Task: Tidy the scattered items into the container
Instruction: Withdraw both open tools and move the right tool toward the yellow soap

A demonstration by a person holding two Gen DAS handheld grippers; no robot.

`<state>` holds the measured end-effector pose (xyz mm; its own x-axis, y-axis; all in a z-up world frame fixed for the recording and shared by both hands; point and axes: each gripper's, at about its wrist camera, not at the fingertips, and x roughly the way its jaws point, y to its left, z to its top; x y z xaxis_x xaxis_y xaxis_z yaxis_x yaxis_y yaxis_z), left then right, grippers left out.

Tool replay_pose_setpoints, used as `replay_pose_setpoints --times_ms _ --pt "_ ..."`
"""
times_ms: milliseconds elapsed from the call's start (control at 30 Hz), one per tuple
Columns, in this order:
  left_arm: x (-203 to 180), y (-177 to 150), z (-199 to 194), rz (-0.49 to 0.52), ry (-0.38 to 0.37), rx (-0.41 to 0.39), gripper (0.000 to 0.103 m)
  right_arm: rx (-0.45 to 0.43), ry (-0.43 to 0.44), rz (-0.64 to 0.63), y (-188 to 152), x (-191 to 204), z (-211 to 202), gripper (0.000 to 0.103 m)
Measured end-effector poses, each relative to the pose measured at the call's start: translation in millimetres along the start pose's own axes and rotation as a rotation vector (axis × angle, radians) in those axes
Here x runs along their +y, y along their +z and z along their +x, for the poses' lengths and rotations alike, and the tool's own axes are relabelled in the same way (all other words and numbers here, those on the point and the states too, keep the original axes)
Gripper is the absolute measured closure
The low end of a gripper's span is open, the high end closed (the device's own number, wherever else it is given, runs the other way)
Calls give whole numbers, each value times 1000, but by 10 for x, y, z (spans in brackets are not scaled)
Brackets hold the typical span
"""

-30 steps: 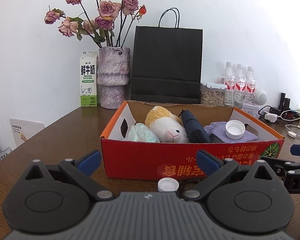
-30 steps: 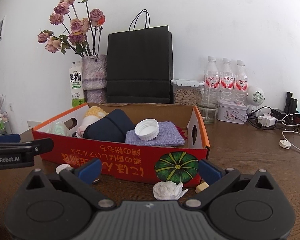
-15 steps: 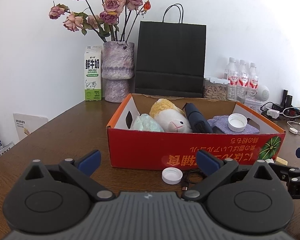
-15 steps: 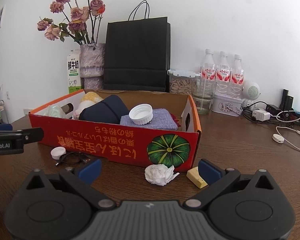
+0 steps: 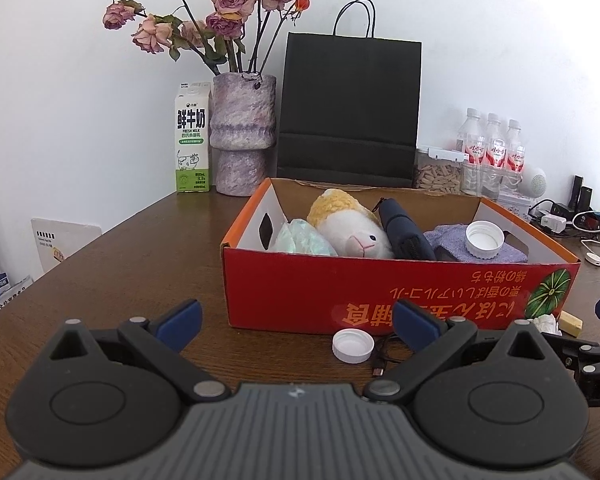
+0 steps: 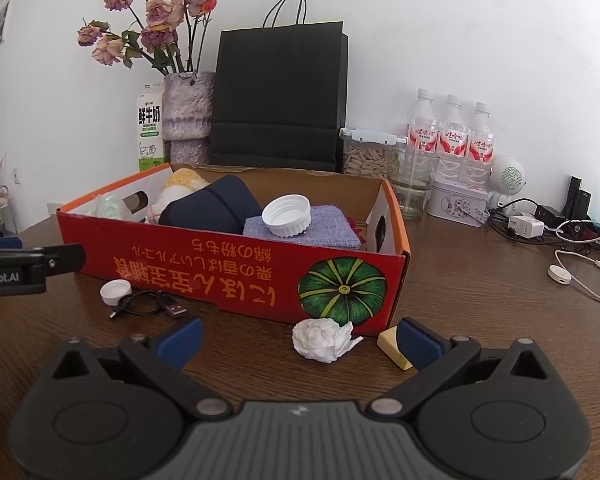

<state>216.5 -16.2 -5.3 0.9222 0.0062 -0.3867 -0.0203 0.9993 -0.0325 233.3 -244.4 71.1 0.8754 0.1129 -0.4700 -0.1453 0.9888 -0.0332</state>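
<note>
Left gripper [image 5: 296, 318]: held low over the table with its jaws spread wide and nothing between them.
Right gripper [image 6: 298, 336]: likewise spread wide and empty, held low in front of the box.
Risk, tissue: the crumpled tissue [image 6: 323, 338] is judged light and springy; it may be pushed along the table [image 6: 480, 300] rather than pinched if the fingers are closed too high.
Risk, block: the small yellow block [image 6: 392, 345] lies touching or just beside the right finger, so it could be knocked aside when the tissue is approached.
Risk, cable: the black USB cable [image 6: 148, 306] is loosely coiled against the small white cap [image 5: 353, 345]; a grasp at the cap may snag it.
Risk, box: the red cardboard box [image 6: 236, 276] is already well filled, so a dropped piece may bounce off the large white lid [image 6: 287, 215].
Position, right side: the tissue is seen just ahead of the right gripper, between its fingers, near the box's front wall.
Position, left side: the cap is seen just ahead of the left gripper, toward its right finger.
</note>
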Motion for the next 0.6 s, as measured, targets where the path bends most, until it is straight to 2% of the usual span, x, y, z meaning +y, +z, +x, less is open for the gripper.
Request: replay_pose_setpoints --times_ms 300,600 --pt "23 3 22 -15 10 17 0 7 0 22 -9 -51 7 0" --pt "69 5 49 -32 18 36 0 11 -46 72 -66 -296 -70 0"
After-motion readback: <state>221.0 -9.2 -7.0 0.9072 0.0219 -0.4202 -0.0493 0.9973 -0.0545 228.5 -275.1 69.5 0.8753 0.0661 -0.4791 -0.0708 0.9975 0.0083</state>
